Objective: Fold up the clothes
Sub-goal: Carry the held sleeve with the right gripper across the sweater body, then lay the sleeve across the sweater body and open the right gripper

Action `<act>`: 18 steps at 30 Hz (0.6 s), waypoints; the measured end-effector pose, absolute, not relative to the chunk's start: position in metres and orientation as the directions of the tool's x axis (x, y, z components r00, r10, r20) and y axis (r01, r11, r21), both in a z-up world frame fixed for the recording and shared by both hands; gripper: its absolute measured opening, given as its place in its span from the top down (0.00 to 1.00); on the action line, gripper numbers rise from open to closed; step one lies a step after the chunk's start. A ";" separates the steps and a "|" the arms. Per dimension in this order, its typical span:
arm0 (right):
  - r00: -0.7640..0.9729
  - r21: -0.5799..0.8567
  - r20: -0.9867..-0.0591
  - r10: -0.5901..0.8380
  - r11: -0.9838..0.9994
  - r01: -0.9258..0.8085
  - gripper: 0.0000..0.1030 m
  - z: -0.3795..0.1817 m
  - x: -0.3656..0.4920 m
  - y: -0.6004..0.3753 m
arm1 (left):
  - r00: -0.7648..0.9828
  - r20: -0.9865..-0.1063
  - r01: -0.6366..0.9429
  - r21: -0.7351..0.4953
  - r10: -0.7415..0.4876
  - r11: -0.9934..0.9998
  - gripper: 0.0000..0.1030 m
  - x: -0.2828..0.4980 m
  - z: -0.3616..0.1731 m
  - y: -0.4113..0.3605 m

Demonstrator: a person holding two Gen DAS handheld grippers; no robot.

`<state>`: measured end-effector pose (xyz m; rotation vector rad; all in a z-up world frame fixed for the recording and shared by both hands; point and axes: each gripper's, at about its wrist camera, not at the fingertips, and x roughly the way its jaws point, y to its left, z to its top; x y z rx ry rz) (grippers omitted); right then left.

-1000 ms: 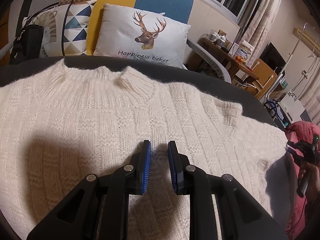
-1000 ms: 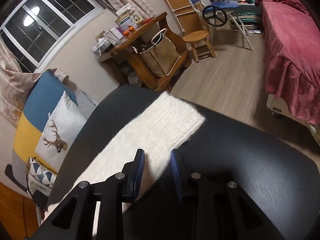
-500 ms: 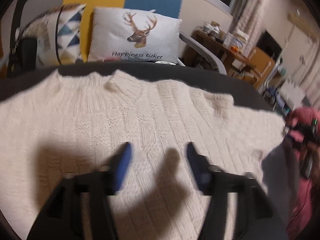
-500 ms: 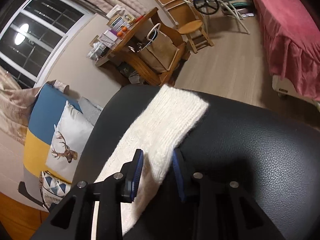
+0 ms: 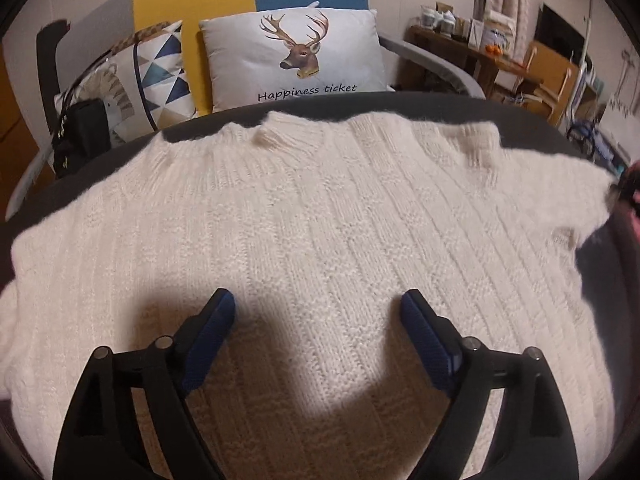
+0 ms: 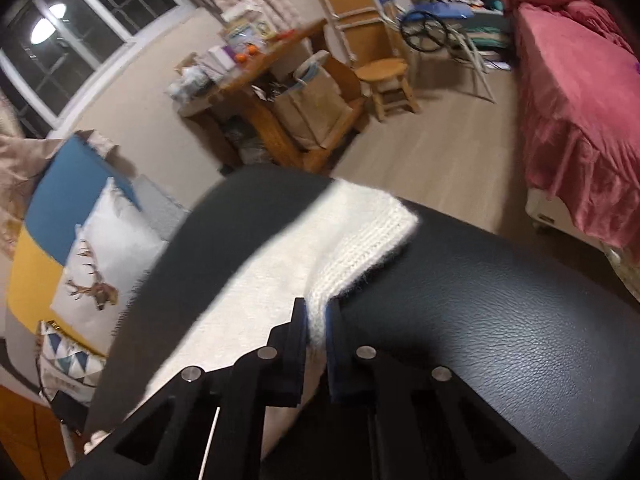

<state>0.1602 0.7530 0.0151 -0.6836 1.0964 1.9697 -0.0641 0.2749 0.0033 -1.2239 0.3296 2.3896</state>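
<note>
Pinching the white sweater (image 6: 320, 248) sleeve edge, right gripper (image 6: 316, 332); left gripper (image 5: 318, 320) spread wide above sweater's body.

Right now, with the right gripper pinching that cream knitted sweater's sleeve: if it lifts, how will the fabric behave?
Likely floppy: the cream knitted sweater lies limp and flat on the black leather-look table, so only the sleeve pinched by the right gripper should rise first. The chunky knit probably stretches and sags. Its fuzzy surface suggests little slip in the pads.

Sweater (image 5: 328, 216) on table (image 6: 500, 320), pillow (image 5: 296, 60) behind
</note>
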 end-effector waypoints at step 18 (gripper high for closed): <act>-0.820 0.493 -0.554 0.144 -0.737 -0.463 0.94 0.172 0.033 0.560 | -0.552 -0.808 -0.315 -0.028 0.207 -0.949 0.13 -0.050 0.039 0.190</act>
